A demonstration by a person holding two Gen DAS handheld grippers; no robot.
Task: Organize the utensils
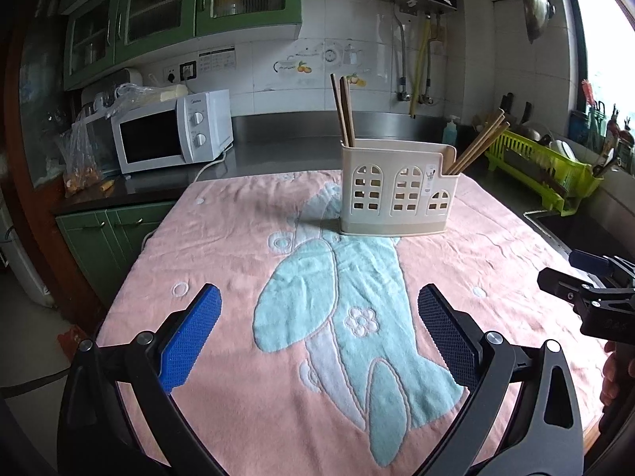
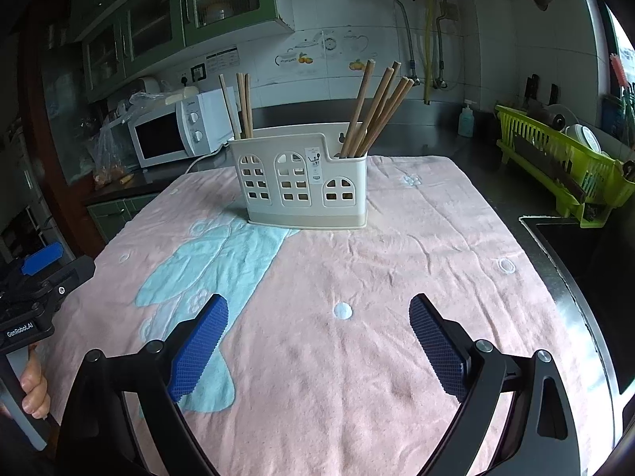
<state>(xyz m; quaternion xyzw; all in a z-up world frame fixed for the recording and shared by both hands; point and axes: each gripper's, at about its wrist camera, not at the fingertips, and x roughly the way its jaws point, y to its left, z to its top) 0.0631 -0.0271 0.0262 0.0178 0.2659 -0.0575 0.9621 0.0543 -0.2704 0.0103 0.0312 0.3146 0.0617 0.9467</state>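
A cream utensil holder (image 1: pixel 397 194) with window cut-outs stands upright on a pink towel (image 1: pixel 238 357), also seen in the right wrist view (image 2: pixel 301 186). Wooden chopsticks (image 2: pixel 377 107) lean in its right compartment, and a few chopsticks (image 2: pixel 242 105) stand in its left compartment. My left gripper (image 1: pixel 317 337) is open and empty above the near part of the towel. My right gripper (image 2: pixel 317 345) is open and empty, also well short of the holder. Each gripper shows at the edge of the other's view: the right one in the left wrist view (image 1: pixel 587 289), the left one in the right wrist view (image 2: pixel 35 289).
A white microwave (image 1: pixel 174 135) sits on the counter at the back left. A green dish rack (image 2: pixel 563 166) stands at the right beside a sink (image 2: pixel 575 246). A soap bottle (image 2: pixel 466 119) stands by the back wall. The towel (image 2: pixel 397 277) covers the worktop.
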